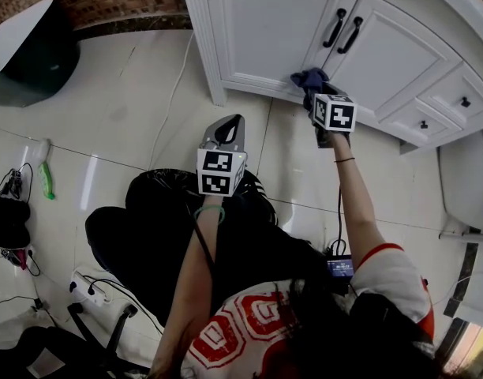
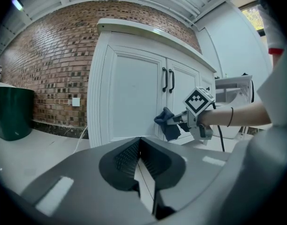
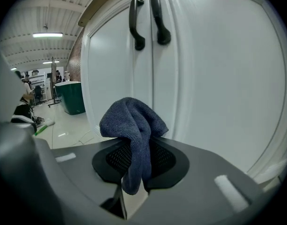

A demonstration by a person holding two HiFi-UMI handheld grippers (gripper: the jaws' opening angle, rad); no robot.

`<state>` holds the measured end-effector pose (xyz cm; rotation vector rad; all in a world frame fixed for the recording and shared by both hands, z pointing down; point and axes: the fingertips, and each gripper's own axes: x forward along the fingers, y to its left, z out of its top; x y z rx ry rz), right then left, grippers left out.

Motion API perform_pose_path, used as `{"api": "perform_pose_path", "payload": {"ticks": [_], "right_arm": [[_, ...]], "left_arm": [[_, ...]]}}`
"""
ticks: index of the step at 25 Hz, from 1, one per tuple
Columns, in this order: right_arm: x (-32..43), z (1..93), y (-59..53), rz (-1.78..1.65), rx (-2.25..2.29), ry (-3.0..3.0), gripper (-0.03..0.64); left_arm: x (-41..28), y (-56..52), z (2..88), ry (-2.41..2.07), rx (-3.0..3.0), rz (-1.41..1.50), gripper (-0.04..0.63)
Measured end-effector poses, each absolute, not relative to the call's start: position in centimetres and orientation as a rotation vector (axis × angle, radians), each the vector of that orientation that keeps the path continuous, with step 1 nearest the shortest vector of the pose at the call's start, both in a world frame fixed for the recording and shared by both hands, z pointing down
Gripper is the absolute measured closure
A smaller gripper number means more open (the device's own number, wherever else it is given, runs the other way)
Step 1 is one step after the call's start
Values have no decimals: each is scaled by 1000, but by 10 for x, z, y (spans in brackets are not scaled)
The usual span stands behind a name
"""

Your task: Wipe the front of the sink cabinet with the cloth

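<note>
Dark blue terry cloth (image 3: 133, 125) sits clamped in your right gripper (image 1: 313, 95), its jaws closed on a fold of it. The bunched top rises above the jaw tips and a loose tail hangs down between them. In the head view the cloth (image 1: 308, 77) is up against the lower part of the white panelled sink cabinet (image 1: 265, 30), close to the seam where the two doors meet, well below the pair of black curved door handles (image 1: 343, 30). Whether the fabric presses on the door or only grazes it, no view settles. Your right arm is stretched forward, almost straight, with a thin dark band on the wrist. Your left gripper (image 2: 139, 146) has its jaws brought together with nothing between them. You hold it back over the pale tiled floor (image 1: 131, 93), well apart from the cabinet and pointing toward it, the left arm bent and a green band at the wrist
</note>
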<state>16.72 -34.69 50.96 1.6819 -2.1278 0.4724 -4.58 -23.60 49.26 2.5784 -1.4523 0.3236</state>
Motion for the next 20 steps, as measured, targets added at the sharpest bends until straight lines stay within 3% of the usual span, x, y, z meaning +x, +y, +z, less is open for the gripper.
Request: {"api": "perform_pose_path", "payload": {"ticks": [14, 20], "right_arm": [[-11, 494, -406, 450, 1408, -2333, 534], [-52, 496, -417, 488, 1359, -2348, 534]], "left_arm": [[-48, -235, 496, -1453, 2586, 321, 595], [-42, -236, 485, -1438, 2607, 282, 595]]}}
